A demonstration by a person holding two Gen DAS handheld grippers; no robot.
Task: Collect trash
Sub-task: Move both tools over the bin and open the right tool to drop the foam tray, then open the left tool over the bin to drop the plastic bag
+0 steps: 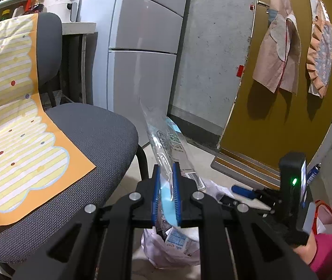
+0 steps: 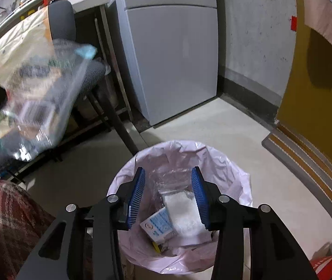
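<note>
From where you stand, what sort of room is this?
Probably a home kitchen corner: a tall fridge, an air fryer on a counter, and a lined trash bin on the floor.

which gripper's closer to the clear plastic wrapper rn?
Left. The left gripper is shut on the clear plastic wrapper, pinching its lower end. The right gripper is open, apart from it, poised over the trash bag.
</note>
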